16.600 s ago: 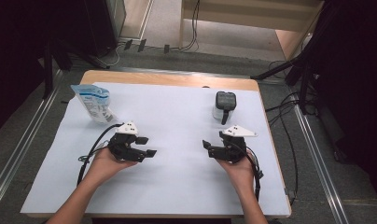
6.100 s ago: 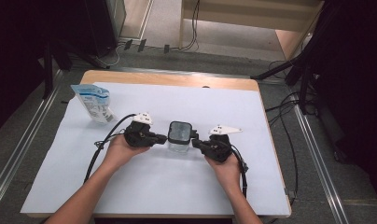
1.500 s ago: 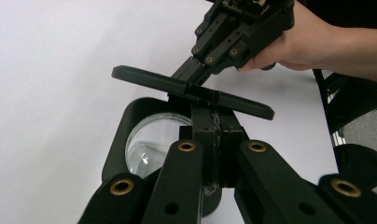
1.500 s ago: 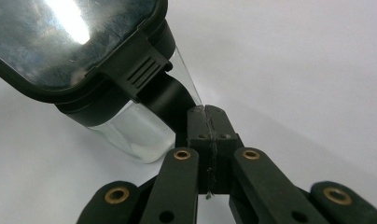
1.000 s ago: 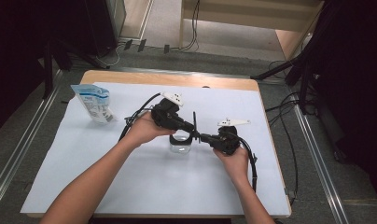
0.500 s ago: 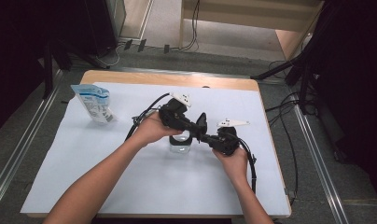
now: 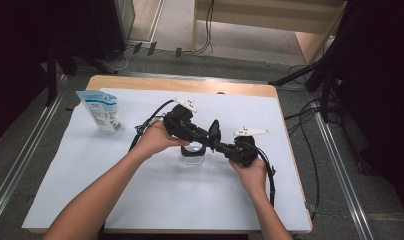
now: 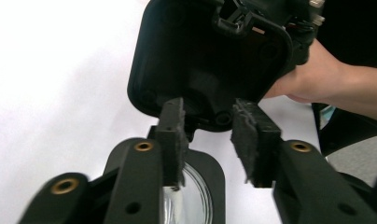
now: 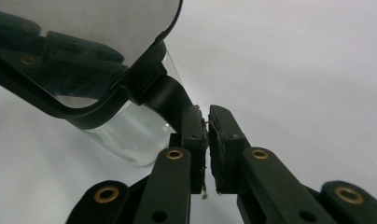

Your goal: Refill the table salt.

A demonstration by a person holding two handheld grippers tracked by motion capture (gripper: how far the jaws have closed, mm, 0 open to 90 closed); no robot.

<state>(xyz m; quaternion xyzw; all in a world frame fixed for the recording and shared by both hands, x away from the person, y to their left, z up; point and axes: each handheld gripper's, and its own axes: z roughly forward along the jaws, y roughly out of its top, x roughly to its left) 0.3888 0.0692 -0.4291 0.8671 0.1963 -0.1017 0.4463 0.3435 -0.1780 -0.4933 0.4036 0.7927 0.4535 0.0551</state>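
- High view: a clear, square-bodied glass jar (image 7: 193, 154) stands mid-counter (image 7: 140, 200) on white sheeting, its black hinged lid (image 7: 214, 132) flipped upright; a glossy blue pouch (image 7: 101, 110) lies far left
- Left gripper view: left tongs (image 8: 210, 135), fuzzy-padded, have just been opening, a gap between them and nothing gripped, just before the lid's matte underside
- Right gripper view: right tongs (image 9: 207, 149) nearly closed, pinching the lid's hinge tab (image 9: 175, 105)

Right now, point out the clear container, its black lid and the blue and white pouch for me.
Clear container (image 7: 192, 156), high view, its see-through front wall.
Black lid (image 8: 205, 51), left gripper view, the middle of its dark inner face.
Blue and white pouch (image 7: 101, 111), high view, the middle of its printed front.
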